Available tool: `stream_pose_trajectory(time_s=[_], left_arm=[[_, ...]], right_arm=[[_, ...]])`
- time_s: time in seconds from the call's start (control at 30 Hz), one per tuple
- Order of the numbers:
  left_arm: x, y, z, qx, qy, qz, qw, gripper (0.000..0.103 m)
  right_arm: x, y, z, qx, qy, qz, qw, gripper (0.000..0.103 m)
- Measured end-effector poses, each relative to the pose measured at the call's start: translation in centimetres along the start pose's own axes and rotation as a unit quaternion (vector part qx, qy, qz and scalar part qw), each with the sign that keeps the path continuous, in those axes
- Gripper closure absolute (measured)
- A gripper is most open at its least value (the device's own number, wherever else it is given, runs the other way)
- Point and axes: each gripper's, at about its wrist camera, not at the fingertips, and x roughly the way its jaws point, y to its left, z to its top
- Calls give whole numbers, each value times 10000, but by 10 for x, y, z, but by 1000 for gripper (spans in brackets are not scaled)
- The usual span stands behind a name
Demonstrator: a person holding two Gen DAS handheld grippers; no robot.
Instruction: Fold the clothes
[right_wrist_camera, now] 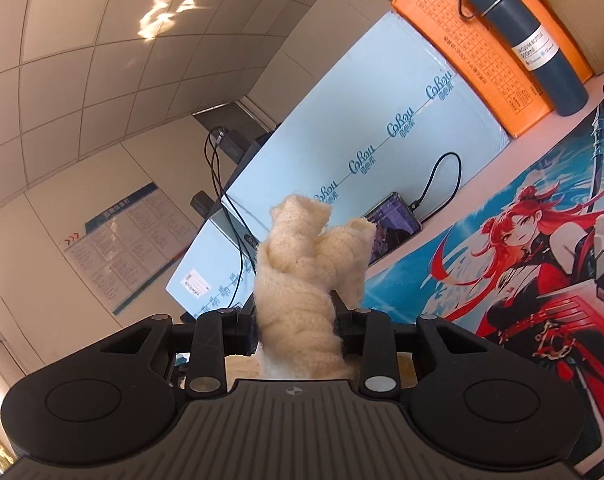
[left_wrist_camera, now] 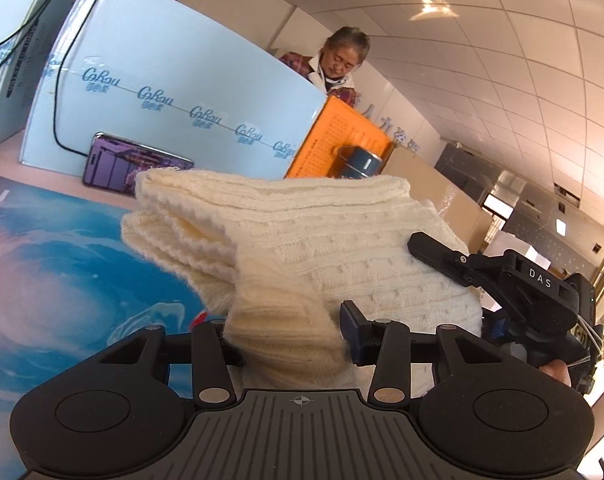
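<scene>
A cream knitted sweater (left_wrist_camera: 302,232) is folded into a thick bundle and held up above the printed desk mat (left_wrist_camera: 62,260). My left gripper (left_wrist_camera: 288,336) is shut on a bunched lower corner of it. In the left wrist view, one black finger (left_wrist_camera: 433,252) of my right gripper presses on the bundle's right side. In the right wrist view, my right gripper (right_wrist_camera: 298,320) is shut on a twisted clump of the sweater (right_wrist_camera: 302,264), which sticks up between the fingers and hides what lies straight ahead.
A long pale blue box (left_wrist_camera: 182,80) stands along the back. A phone (left_wrist_camera: 130,164) on a black cable leans against it. An orange box (right_wrist_camera: 481,40) and a dark blue flask (right_wrist_camera: 529,40) stand further along. A person (left_wrist_camera: 337,64) is behind the boxes.
</scene>
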Motion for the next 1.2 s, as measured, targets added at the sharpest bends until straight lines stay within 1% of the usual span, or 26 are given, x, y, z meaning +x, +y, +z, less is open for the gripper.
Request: stream_pose_trajectory(time_s=[0.17, 0.27, 0.4, 0.5, 0.57, 0.7, 0.77, 0.8, 0.87, 0.93, 0.97, 1.07, 1.2], left_arm=[[39, -41, 5, 433, 26, -425, 9982, 61], [73, -73, 14, 813, 122, -686, 9943, 61], [124, -111, 30, 1058, 114, -1031, 9890, 61], [159, -134, 36, 1200, -26, -1066, 9870, 61], [183, -149, 40, 1292, -116, -1087, 9856, 61], [220, -166, 36, 1132, 36, -1058, 9879, 65], [234, -172, 33, 1026, 40, -1173, 9878, 65], [241, -174, 34, 961, -8, -1224, 9878, 65], [253, -178, 35, 836, -85, -1299, 9880, 65], [270, -184, 35, 712, -111, -1232, 9898, 65], [279, -188, 32, 692, -51, -1204, 9903, 65], [303, -198, 22, 662, 150, -1209, 9903, 65], [325, -197, 6, 754, 430, -967, 9915, 65]], right_arm=[[-43, -12, 26, -207, -527, -93, 9984, 73], [-68, -19, 41, -423, -910, -246, 9946, 73], [-100, -31, 67, -697, -1512, -581, 9843, 73], [-116, -43, 88, -788, -1968, -860, 9735, 73], [-123, -56, 100, -727, -2244, -1049, 9661, 73], [-127, -96, 123, -216, -2645, -1434, 9534, 73], [-127, -112, 131, -157, -2825, -1656, 9447, 73], [-128, -119, 134, -164, -2927, -1705, 9407, 73], [-131, -131, 139, -172, -3157, -1670, 9339, 73], [-134, -143, 146, -168, -3354, -1715, 9262, 73], [-135, -149, 148, -149, -3397, -1804, 9230, 73], [-135, -167, 150, -29, -3330, -2300, 9145, 73], [-135, -193, 152, 131, -3226, -2951, 8993, 73]])
